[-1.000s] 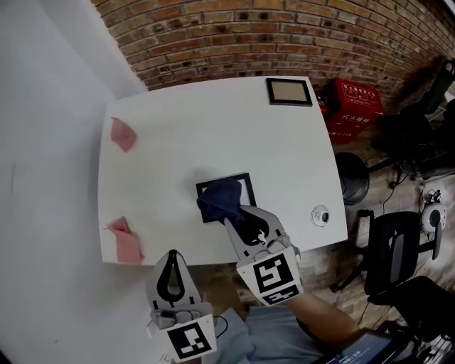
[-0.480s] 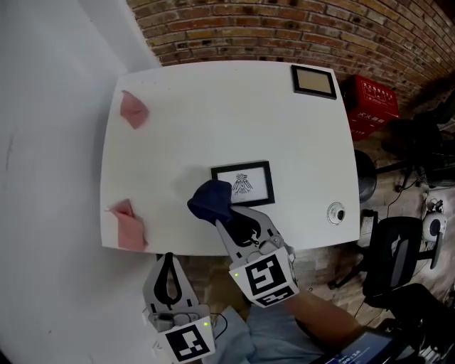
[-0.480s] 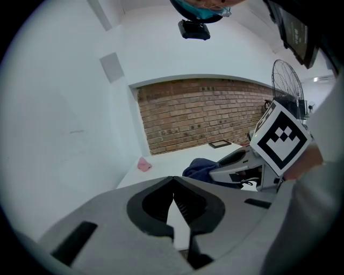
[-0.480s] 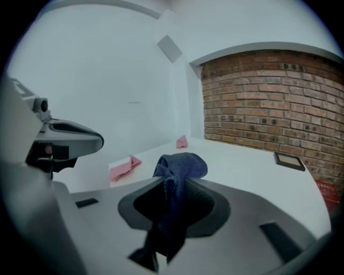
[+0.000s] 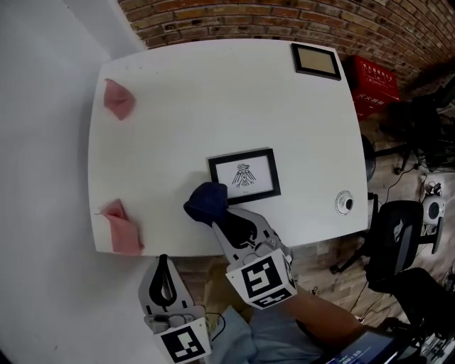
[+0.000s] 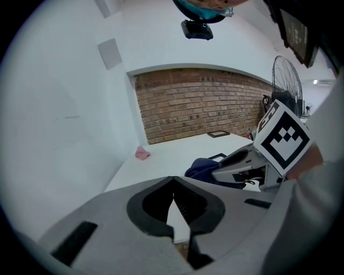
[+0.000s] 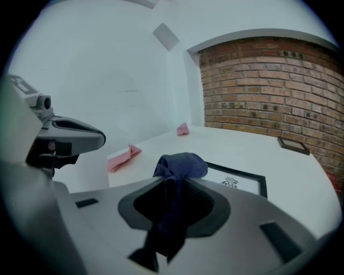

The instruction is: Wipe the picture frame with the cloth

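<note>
Our right gripper (image 5: 217, 215) pinches the navy cloth (image 5: 205, 200) at the near-left corner of the picture frame (image 5: 244, 175) lying flat mid-desk (image 5: 213, 99), while our left gripper (image 5: 163, 261), pressed together and empty, hangs off the desk's near edge.

navy cloth (image 5: 205, 202), blk picture frame (image 5: 244, 175) w/ wht print, pink cloths (image 5: 117, 99), wht table (image 5: 213, 92), red brick wall (image 5: 270, 18)

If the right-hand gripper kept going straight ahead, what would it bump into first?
Likely the bare table just left of the picture frame, with the dark blue cloth held by the right gripper touching first; height is hard to judge.
</note>
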